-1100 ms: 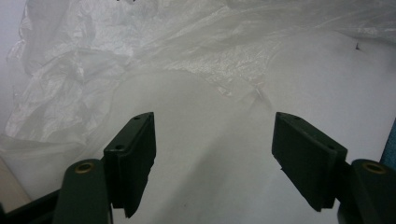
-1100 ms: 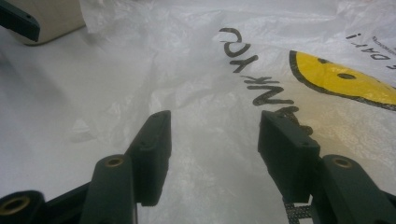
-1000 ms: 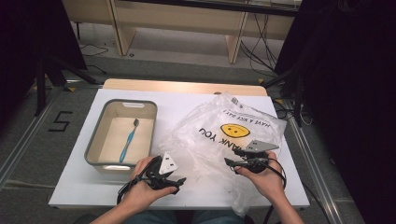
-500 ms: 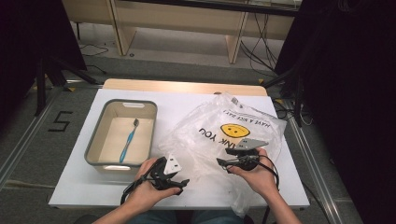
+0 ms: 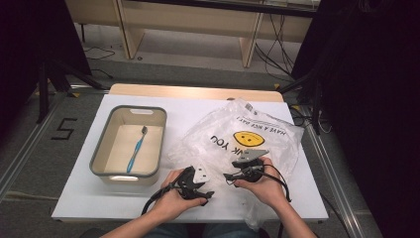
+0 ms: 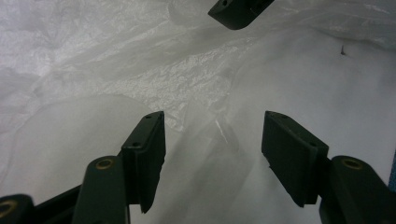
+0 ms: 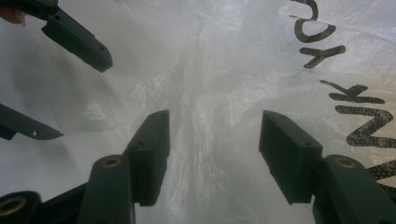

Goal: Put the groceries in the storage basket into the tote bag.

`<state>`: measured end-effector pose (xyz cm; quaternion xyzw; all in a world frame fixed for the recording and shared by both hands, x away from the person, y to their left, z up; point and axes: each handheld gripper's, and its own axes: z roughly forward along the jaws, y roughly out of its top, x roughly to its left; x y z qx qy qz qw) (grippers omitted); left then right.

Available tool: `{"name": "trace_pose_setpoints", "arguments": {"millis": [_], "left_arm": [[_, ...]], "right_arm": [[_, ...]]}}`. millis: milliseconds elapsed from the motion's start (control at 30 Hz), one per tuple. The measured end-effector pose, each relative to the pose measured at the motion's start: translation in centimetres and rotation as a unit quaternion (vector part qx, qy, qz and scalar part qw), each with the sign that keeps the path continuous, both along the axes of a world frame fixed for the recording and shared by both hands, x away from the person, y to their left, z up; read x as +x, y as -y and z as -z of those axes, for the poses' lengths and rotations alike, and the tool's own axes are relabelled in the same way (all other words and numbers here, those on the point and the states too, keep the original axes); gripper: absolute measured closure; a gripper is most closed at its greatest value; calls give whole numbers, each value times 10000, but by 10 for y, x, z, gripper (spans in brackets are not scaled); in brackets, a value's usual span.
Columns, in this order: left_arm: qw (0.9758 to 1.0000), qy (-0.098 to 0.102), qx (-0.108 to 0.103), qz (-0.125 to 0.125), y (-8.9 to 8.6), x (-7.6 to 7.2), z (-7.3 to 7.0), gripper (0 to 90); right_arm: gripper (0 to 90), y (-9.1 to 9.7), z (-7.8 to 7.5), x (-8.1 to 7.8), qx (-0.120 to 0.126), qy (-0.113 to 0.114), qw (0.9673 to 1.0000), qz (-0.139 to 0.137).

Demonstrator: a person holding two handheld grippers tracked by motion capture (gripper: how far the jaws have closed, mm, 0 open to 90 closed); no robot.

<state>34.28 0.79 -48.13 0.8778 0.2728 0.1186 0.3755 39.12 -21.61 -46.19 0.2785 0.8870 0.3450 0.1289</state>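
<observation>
light falls from above onto the white rectangular table (image 5: 307,198), while the room around it sits in deep shadow. the crinkled clear plastic bag (image 5: 237,134) glints softly. both gripper views look dim, greyish, with near jaws slightly blurred.

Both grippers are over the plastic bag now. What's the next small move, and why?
Probably lower the left gripper so the raised fold of the plastic bag sits between its jaws. They have just been closing, yet the pads stand apart, pressing nothing.

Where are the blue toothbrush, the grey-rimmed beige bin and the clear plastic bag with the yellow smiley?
blue toothbrush (image 5: 136,150), high view, mid handle.
grey-rimmed beige bin (image 5: 100,149), high view, left rim.
clear plastic bag (image 5: 218,128), high view, upper crinkled film.
</observation>
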Motion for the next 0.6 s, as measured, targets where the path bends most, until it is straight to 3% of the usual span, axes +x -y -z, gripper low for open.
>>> {"name": "trace_pose_setpoints", "arguments": {"millis": [167, 200, 367, 467, 600], "left_arm": [[10000, 16, 27, -41, -2, 3, 0, 415], [10000, -2, 11, -89, -2, 6, 1, 422], [10000, -66, 60, -15, 2, 13, 6, 484], [9999, -137, 20, 0, 6, 17, 9, 521], [9999, -136, 9, -14, 7, 20, 9, 548]], "right_arm": [[575, -1, 3, 3, -88, -61, 9999, 49], [653, -2, 5, 4, -132, -129, 9998, 45], [879, -5, 4, 7, -149, -155, 9997, 100], [900, -5, -1, 7, -81, -147, 9997, 162], [900, -4, -11, 6, 106, 103, 9996, 255]]}}
